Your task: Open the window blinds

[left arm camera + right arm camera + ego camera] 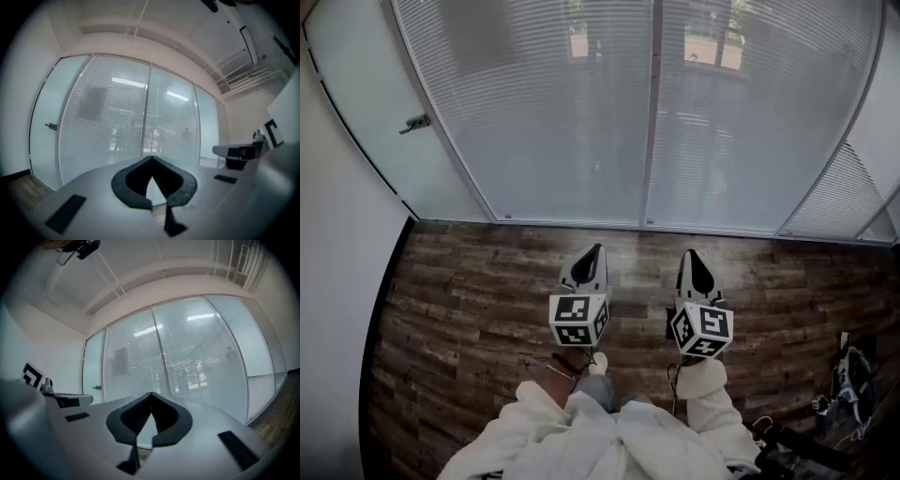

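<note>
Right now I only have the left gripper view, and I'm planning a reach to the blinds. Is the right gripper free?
Observer: Yes. The right gripper has its jaws together with nothing between them.
Operator: Is either gripper touching the blinds?
Observer: No. In the head view, a strip of wooden floor separates the left gripper and the right one from the blinds.
Operator: Is there anything on the floor I should avoid?
Observer: Dark, bag-like gear lies on the floor to the person's right, away from the window.
</note>
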A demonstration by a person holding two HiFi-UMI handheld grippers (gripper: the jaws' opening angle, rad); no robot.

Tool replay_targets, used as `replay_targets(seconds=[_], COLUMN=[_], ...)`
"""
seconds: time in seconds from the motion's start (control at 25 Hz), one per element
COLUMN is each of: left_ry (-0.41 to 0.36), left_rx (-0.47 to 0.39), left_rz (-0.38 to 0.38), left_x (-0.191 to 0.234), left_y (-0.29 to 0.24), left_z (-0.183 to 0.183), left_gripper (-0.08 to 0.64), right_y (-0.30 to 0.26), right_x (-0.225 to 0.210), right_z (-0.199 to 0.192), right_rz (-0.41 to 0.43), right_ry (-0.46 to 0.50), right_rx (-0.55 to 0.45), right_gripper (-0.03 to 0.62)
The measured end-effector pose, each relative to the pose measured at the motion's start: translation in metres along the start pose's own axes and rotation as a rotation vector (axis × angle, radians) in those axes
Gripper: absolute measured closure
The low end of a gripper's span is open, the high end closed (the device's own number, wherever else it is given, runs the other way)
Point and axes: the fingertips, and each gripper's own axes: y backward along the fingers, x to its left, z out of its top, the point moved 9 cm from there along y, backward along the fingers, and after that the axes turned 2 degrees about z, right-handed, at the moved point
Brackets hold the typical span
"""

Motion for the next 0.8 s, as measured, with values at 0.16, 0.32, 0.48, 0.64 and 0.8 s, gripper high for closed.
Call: replay_targets(seconds=[0.16, 0.32, 0.48, 0.64, 0.8], left_ry=[0.003, 0.0, -0.004, -0.018, -0.017], left_rx=[-0.015, -0.008, -0.003, -0.017, -0.027], left_rz=[-0.013, -0.022, -0.033, -0.06, -0.08], left_x=[0.015, 0.046, 0.086, 0.124, 0.15], left_y=[-0.048, -0.103, -0.169, -0.239, -0.295], left_z=[0.0, 0.004, 0.018, 0.037, 0.045], left_gripper=[0.558, 0.558, 0.558, 0.558, 0.558], right_y=[-0.05, -0.116, -0.191, -0.265, -0.316], right_x=[-0.007, -0.012, -0.012, -0.017, -0.03], right_z=[-0.011, -0.014, -0.003, 0.006, 0.002], right_rz=[0.016, 0.014, 0.017, -0.007, -0.059], right_ry=[-0.009, -0.013, 0.003, -0.009, -0.02], right_rx=[0.017, 0.008, -0.018, -0.064, -0.068], right_gripper=[0.581, 0.58, 0.581, 0.58, 0.58])
